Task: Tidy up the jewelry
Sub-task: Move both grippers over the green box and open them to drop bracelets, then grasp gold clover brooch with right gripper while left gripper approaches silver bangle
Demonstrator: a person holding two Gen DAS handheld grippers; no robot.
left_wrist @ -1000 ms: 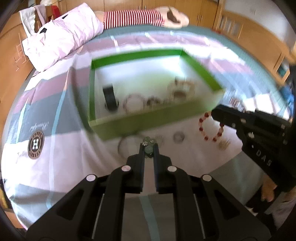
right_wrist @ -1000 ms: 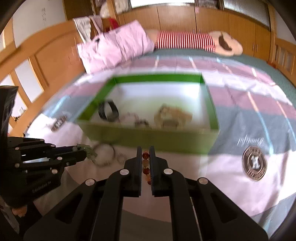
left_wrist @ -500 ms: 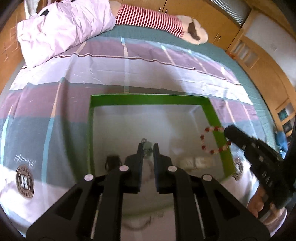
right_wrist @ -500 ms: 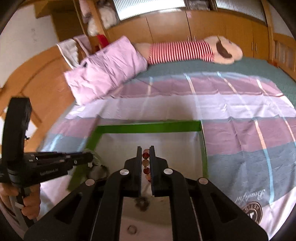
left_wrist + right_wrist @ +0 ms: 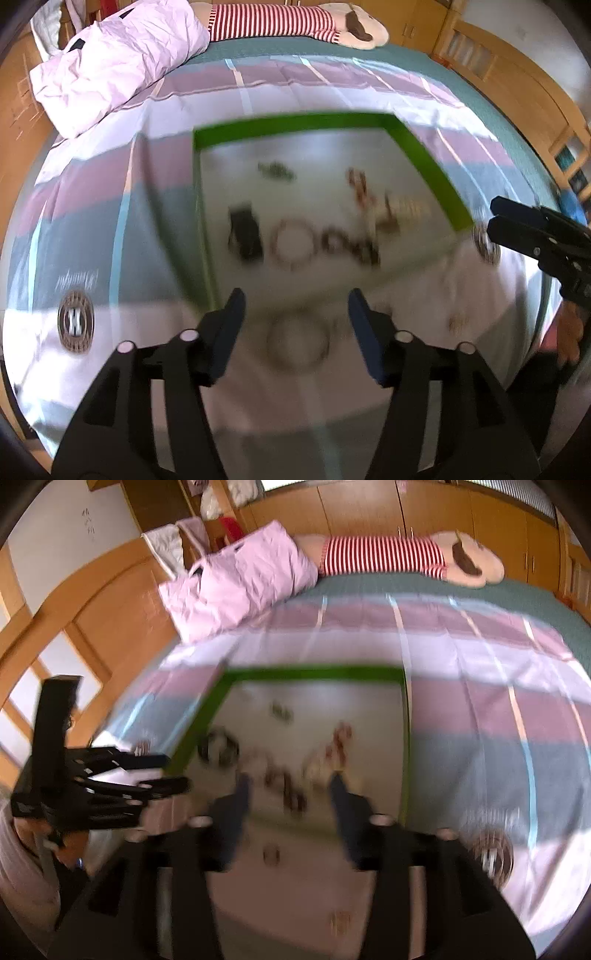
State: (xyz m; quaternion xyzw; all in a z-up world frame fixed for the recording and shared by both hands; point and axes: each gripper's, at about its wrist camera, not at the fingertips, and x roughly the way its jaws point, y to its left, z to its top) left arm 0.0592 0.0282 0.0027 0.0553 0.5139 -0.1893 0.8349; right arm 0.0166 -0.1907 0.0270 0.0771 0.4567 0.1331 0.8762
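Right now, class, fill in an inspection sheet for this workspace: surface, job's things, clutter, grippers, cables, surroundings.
Surface: striped bedspread with a round logo patch.
Job's things: green-rimmed box holding several blurred pieces, among them a dark band and a ring-shaped bracelet; a large thin ring lies on the bedspread outside the box.
Clutter: pink folded quilt, striped plush toy.
Grippers: left gripper open, holding nothing; right gripper open, holding nothing.
Cables: nothing seen.
Surroundings: wooden wardrobes and bed frame.

Green box (image 5: pixel 424 155) walls ring the jewelry, top open.
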